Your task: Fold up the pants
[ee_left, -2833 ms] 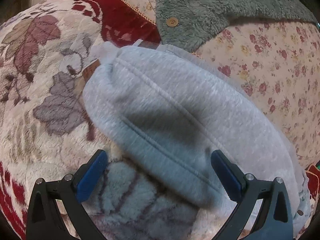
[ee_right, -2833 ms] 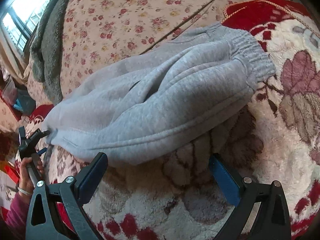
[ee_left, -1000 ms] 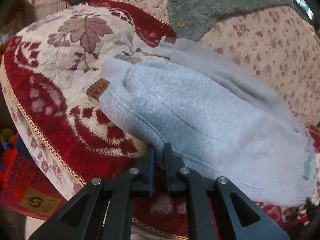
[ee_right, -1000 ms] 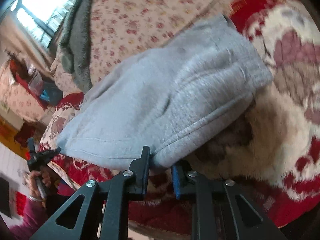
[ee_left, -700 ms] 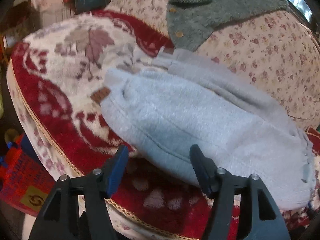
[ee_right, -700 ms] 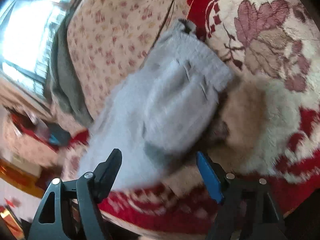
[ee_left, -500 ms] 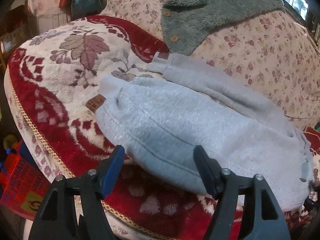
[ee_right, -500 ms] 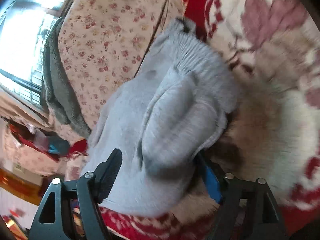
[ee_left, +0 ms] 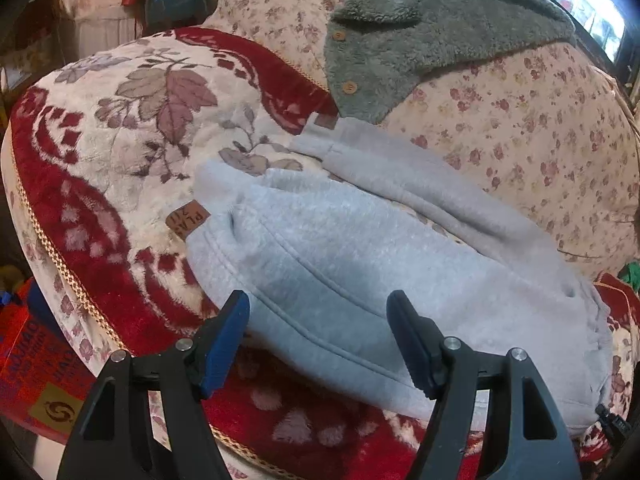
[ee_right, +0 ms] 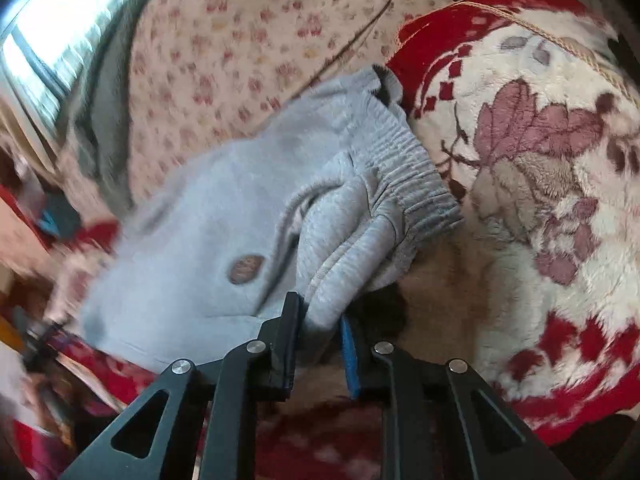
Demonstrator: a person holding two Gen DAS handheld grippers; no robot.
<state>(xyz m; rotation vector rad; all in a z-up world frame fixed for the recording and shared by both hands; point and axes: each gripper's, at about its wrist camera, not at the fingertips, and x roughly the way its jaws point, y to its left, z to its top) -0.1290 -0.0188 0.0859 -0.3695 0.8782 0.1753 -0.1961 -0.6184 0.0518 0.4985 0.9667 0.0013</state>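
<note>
Light grey fleece pants (ee_left: 360,248) lie folded lengthwise on a red and cream floral blanket (ee_left: 120,152). A brown label (ee_left: 187,220) shows at the leg cuff on the left. My left gripper (ee_left: 318,328) is open, its blue pads either side of the pants' near edge. In the right wrist view my right gripper (ee_right: 320,324) is shut on a bunch of the pants (ee_right: 224,216) near the ribbed waistband (ee_right: 416,184), lifting that corner. The left view does not show the right gripper clearly.
A grey-green fleece jacket with buttons (ee_left: 400,32) lies on a flowered cover (ee_left: 540,120) behind the pants. The blanket's gold-corded edge (ee_left: 68,276) drops off at the near left. A window (ee_right: 60,36) is far left in the right view.
The left gripper, shut on the pants' edge a second ago, has opened and stayed open. The right gripper opened, moved toward the waistband and has now shut on the pants there.
</note>
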